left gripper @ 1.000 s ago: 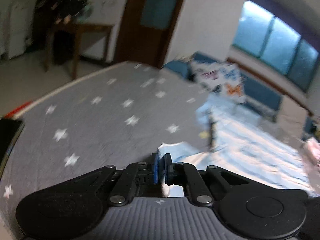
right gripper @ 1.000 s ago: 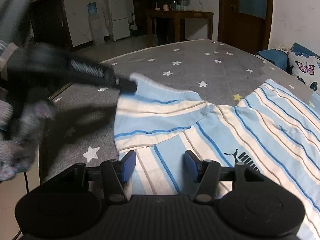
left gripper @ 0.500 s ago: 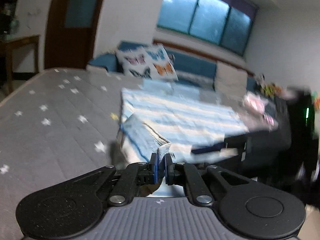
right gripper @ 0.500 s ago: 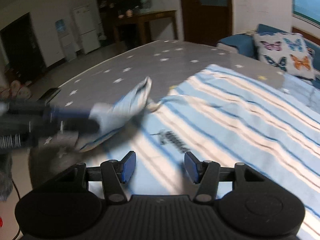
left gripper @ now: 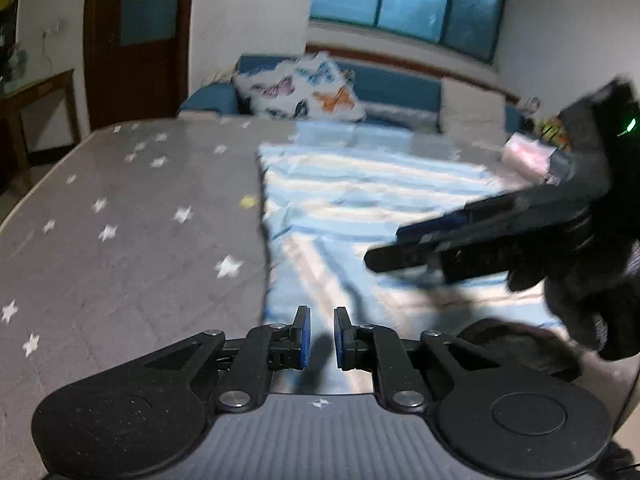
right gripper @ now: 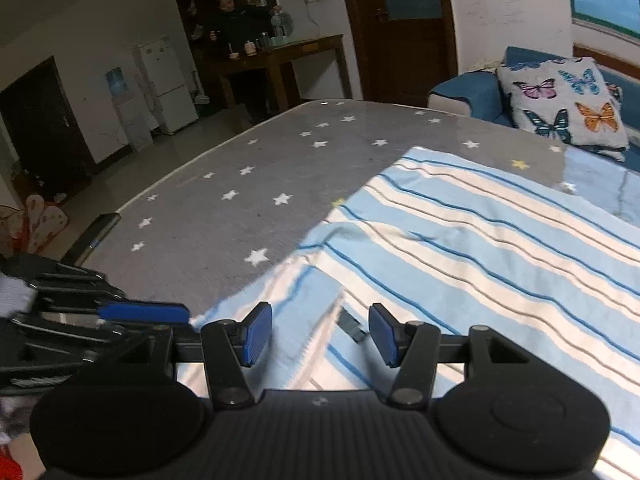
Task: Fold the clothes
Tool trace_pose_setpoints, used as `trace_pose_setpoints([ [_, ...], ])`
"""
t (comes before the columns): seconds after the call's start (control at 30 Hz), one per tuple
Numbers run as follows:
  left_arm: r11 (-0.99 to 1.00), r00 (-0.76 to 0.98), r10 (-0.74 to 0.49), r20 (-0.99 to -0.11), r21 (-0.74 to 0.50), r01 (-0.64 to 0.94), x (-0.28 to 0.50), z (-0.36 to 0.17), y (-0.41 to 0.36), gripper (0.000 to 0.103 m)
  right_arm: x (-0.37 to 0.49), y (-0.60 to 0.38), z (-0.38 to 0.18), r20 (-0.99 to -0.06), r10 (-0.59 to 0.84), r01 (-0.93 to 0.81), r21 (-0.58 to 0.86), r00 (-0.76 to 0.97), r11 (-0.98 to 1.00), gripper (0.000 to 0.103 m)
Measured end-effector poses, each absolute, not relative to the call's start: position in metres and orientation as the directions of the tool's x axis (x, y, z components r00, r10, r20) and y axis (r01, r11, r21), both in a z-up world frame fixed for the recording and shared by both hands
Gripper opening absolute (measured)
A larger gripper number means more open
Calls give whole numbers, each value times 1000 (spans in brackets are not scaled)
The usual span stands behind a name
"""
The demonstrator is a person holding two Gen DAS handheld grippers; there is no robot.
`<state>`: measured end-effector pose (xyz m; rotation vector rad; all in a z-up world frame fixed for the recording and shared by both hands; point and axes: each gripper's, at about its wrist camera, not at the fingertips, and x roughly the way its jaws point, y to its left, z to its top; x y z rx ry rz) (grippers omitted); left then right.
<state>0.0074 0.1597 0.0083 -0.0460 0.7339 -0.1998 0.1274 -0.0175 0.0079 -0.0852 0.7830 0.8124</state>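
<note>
Our left gripper [left gripper: 319,338] is opening, apparently empty; the right gripper [right gripper: 320,334] stands open. At lower centre, the folded light-blue striped cotton shirt [right gripper: 480,240] risks springing back unpressed.

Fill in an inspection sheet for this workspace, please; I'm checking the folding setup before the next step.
Surface: grey star-print mattress, mostly bare on its left part.
Job's things: blue-and-white striped shirt spread flat, one part folded over near its left edge.
Clutter: dark flat object at the mattress's left edge; too unclear to name.
Grippers: left tongs low over the shirt, jaws opening, nothing between them; right tongs open above the shirt, not touching it.
Cables: nothing seen.
Surroundings: butterfly cushion on a blue sofa, wooden table, white fridge, a person standing behind the table.
</note>
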Motion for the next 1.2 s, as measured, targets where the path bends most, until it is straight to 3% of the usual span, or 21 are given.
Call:
trace_pose_setpoints([
  [0.17, 983, 695, -175, -698, -89, 158, 6, -11, 163, 14, 134, 9, 1, -659, 642, -719, 214, 393, 661, 51],
  [0.63, 985, 716, -159, -679, -57, 165, 4, 1, 160, 15, 111, 13, -8, -735, 565, -797, 55, 375, 601, 50],
  [0.7, 986, 723, -154, -674, -53, 161, 6, 4, 158, 19, 102, 12, -10, -752, 539, -808, 14, 379, 588, 50],
  [0.77, 986, 730, -153, -666, -48, 163, 9, 7, 153, 31, 96, 7, -10, -756, 532, -809, 6, 381, 588, 50],
  [1.2, 972, 711, -184, -679, -21, 232, 32, -7, 117, 31, 69, -60, 11, -731, 511, -741, 10, 453, 671, 52],
])
